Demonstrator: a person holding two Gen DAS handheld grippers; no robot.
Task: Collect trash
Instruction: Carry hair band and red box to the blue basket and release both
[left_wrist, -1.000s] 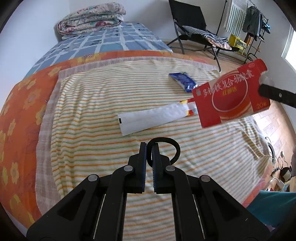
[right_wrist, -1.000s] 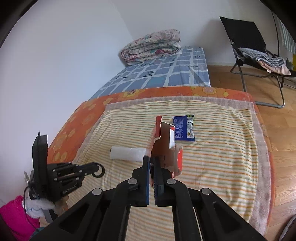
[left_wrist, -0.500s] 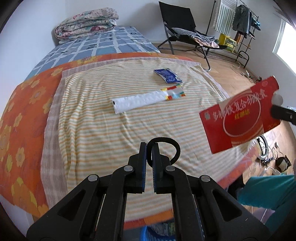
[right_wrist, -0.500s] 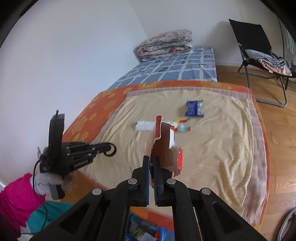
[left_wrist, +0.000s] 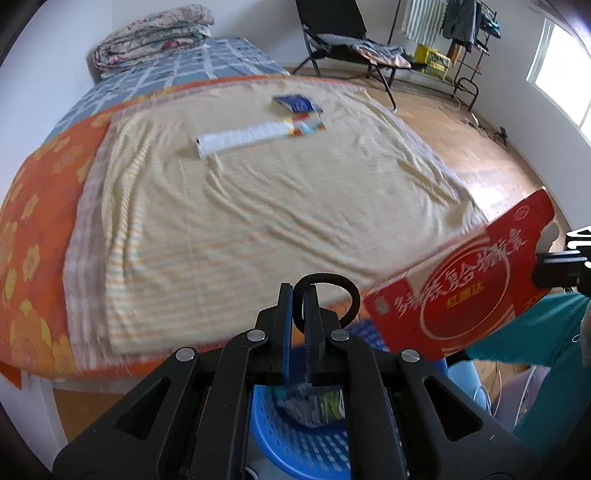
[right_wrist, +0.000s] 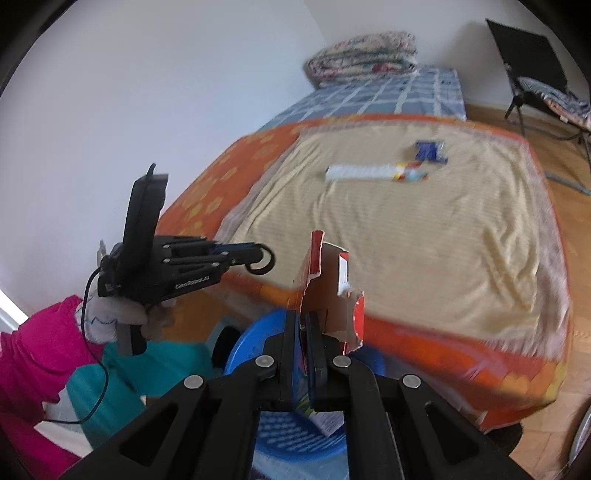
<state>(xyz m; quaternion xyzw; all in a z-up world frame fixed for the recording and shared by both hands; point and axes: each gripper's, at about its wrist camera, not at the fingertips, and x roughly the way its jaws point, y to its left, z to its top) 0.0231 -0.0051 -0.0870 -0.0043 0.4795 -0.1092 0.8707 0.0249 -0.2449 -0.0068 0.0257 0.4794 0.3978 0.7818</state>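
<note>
- Red box (right_wrist: 325, 291): torn cardboard, pinched at its lower edge in the right gripper (right_wrist: 302, 325), jaws closed down on it; held just above the blue basket (right_wrist: 243, 343) at the foot of the bed (right_wrist: 406, 236). Judged: on its way in, not yet dropped.
- Left gripper (left_wrist: 299, 314): jaws shut, nothing between them; only its own black ring shows at the tips. It hangs over the same basket.
- Basket contents: some wrappers already lie inside, kinds unclear.
- Left on the bed: a white wrapper (left_wrist: 255, 134) with a coloured end, and a blue packet (left_wrist: 297, 103) just beyond it, nearly touching.
- Status: partly done; one item in hand, two still to fetch.
</note>
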